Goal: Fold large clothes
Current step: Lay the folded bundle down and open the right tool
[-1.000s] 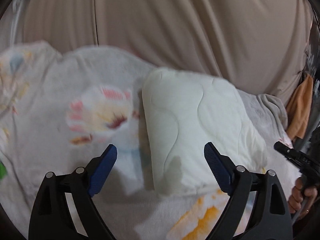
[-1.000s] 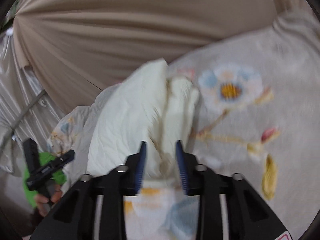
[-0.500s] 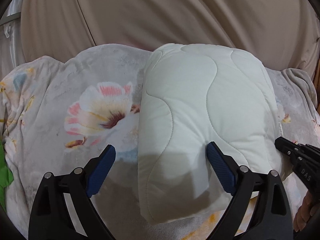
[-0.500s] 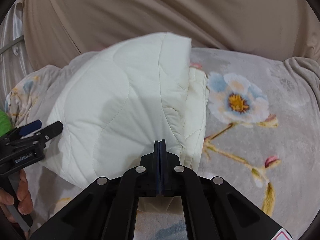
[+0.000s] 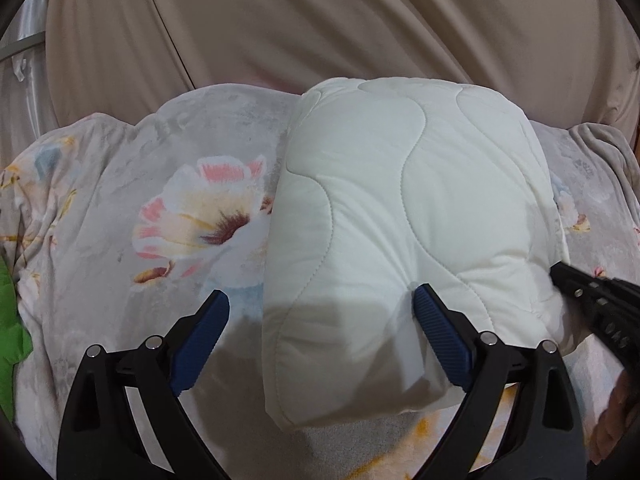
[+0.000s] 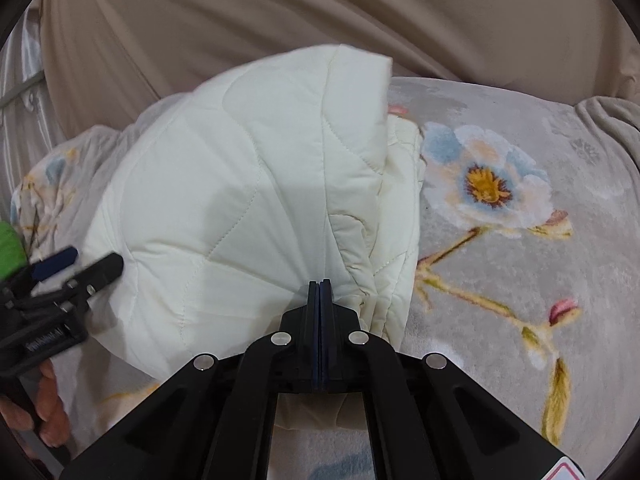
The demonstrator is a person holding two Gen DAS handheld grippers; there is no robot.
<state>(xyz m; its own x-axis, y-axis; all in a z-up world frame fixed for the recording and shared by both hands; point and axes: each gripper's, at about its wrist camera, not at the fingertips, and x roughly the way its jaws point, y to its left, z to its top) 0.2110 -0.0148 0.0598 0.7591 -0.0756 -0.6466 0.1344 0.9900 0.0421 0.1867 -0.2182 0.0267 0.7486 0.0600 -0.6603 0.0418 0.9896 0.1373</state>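
Folded cream quilted garment (image 5: 400, 232) lies as a thick bundle on the floral blanket (image 5: 192, 208), w/ the beige curtain (image 5: 320, 20) hanging behind it. Left gripper (image 5: 320, 332) is spread wide over the bundle's near edge — 1 blue pad presses into the quilting, the other sits off to the side above the blanket, nothing clamped. Right gripper (image 6: 320, 292) has both pads pressed together at the bundle's near corner; whether any fabric is pinched between them can't be told. The stacked layer edges show just beside it. A green item (image 5: 10, 340) peeks out at the blanket's far left edge.
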